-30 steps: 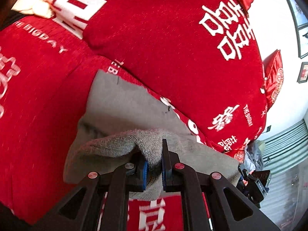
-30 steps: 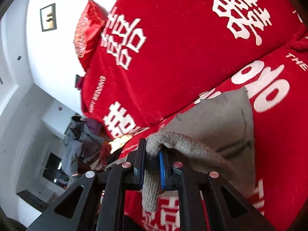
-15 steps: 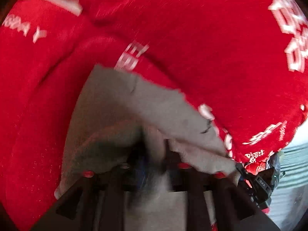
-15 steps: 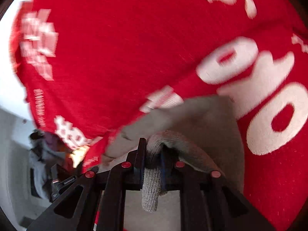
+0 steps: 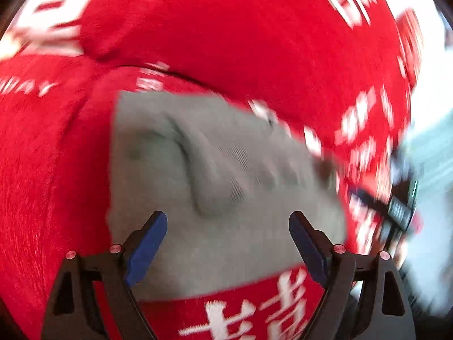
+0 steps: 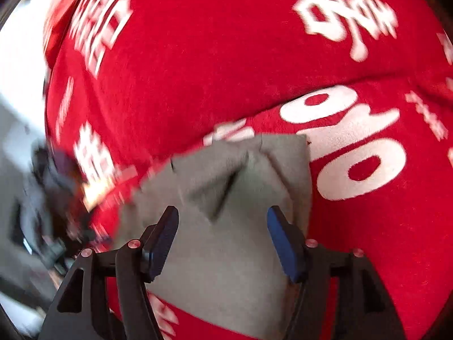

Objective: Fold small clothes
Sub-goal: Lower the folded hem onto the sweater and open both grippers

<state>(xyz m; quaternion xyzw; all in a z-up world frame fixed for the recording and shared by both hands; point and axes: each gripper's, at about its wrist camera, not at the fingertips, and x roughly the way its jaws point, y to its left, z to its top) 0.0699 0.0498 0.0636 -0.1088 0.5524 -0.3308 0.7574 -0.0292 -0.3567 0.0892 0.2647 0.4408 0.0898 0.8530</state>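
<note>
A small grey garment (image 5: 226,187) lies folded over on the red seat cover, with a raised crease across its top layer. My left gripper (image 5: 228,221) hovers just above it, its jaws opening wide, and nothing is pinched between the blue pads (image 5: 147,246). In the right wrist view the same grey garment (image 6: 235,226) lies under my right gripper (image 6: 223,218), whose jaws are also opening, the cloth lying loose below the blue pads (image 6: 283,243). Both views are motion-blurred.
The red sofa cover (image 5: 42,170) with white characters spreads all around, and a big red back cushion (image 6: 226,56) rises behind the garment. Blurred dark clutter (image 6: 51,175) and a pale floor lie past the sofa's end.
Both grippers, which held a raised fold of the grey garment, have dropped toward the seat and let go. The fold now lies flat on the rest of the garment.
</note>
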